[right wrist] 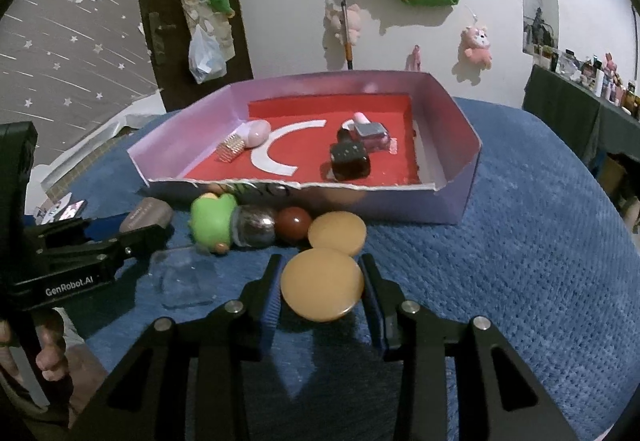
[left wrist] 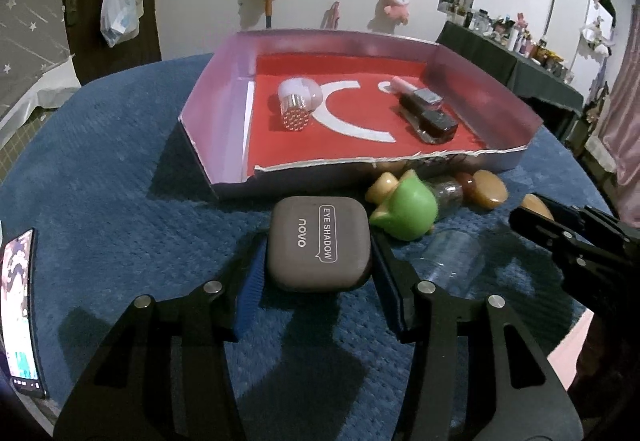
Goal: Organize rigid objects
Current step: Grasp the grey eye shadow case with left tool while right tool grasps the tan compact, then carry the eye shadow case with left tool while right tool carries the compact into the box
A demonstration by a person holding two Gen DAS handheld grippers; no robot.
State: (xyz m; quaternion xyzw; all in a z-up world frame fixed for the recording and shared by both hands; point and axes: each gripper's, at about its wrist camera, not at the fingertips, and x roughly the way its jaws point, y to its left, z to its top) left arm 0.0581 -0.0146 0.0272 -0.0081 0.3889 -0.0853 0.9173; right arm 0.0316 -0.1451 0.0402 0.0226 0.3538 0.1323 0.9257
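Observation:
My left gripper [left wrist: 319, 241] is shut on a grey eye shadow case [left wrist: 318, 253], pads on its two sides, with a shadow on the blue cloth beneath it. My right gripper [right wrist: 321, 263] is shut on a round tan disc [right wrist: 322, 287]. Just beyond stands a purple-walled box [left wrist: 216, 93] with a red floor. It holds a pink studded roller [left wrist: 298, 99] and two dark polish bottles [left wrist: 434, 125]. In the right wrist view the left gripper [right wrist: 132, 237] holds the case [right wrist: 148, 215] at the far left.
In front of the box [right wrist: 460, 197] lie a green toy [right wrist: 212, 219], a small glass jar [right wrist: 254, 227], a brown ball [right wrist: 294, 223], a second tan disc [right wrist: 338, 233] and a clear plastic piece [right wrist: 186, 277]. A phone [left wrist: 18, 313] lies at the left edge.

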